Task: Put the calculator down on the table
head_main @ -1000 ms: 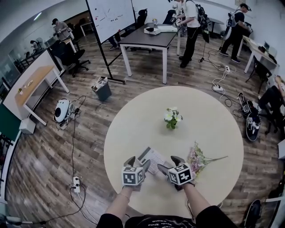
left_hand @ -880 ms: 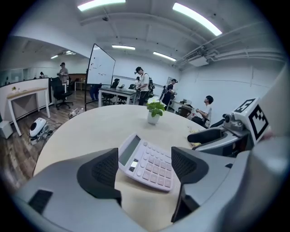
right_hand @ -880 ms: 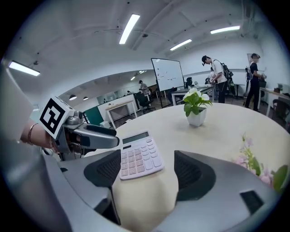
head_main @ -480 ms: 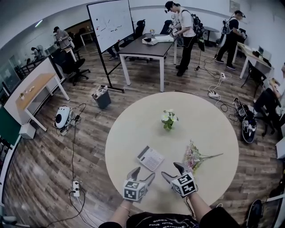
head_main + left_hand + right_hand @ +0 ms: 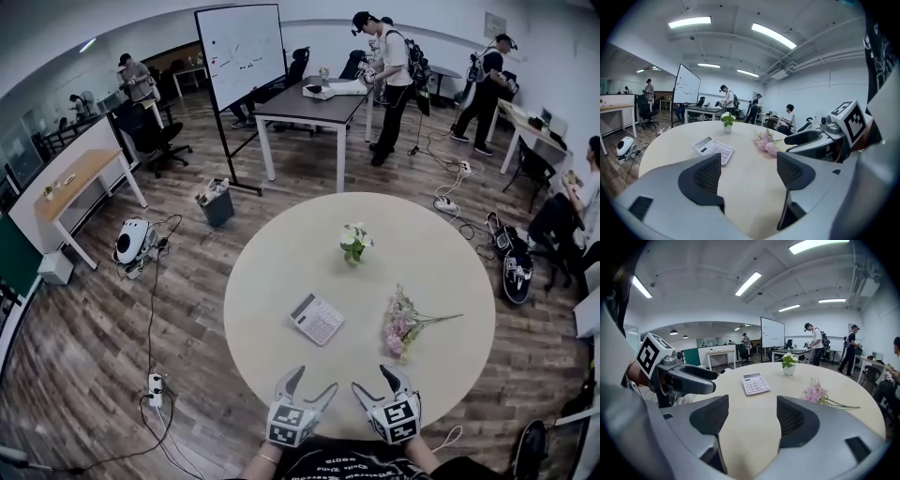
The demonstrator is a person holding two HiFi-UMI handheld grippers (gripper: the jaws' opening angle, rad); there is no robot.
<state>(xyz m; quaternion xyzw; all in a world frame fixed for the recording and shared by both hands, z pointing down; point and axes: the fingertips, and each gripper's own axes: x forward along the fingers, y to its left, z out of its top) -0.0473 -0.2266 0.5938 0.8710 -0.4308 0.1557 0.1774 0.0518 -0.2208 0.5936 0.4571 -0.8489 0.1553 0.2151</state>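
- Pale, round and smooth, the table (image 5: 281, 272) fills the middle of a wide office room with a dark plank floor (image 5: 112, 337).
- Over the table's near edge, the left tool (image 5: 747, 174) is released. Its two dark ribbed pads (image 5: 701, 178) stand wide apart, and only bare tabletop shows in the gap.
- Just beside it, the right tool (image 5: 752, 416) is also released and empty, its jaws apart with bare tabletop between them.
- Each tool carries a white cube with black square markers. The left cube (image 5: 286, 427) and the right cube (image 5: 401, 419) sit close to the person's body at the bottom of the head view.
- The white rectangular calculator (image 5: 317, 319), with pale keys and a grey display, lies flat on the table. It is ahead of both tools, well apart from them, and touches neither.
- A bunch of pink flowers with long thin stems (image 5: 403, 328) lies flat on the table to the right of the calculator, near it but not touching.
- Farther out, near the table's middle, a small white pot holding a green plant with white blooms (image 5: 353, 244) stands upright.
- Beyond the round table are a whiteboard on a dark stand (image 5: 242, 42), a dark rectangular table with white legs (image 5: 309, 98), and several standing people (image 5: 389, 66).
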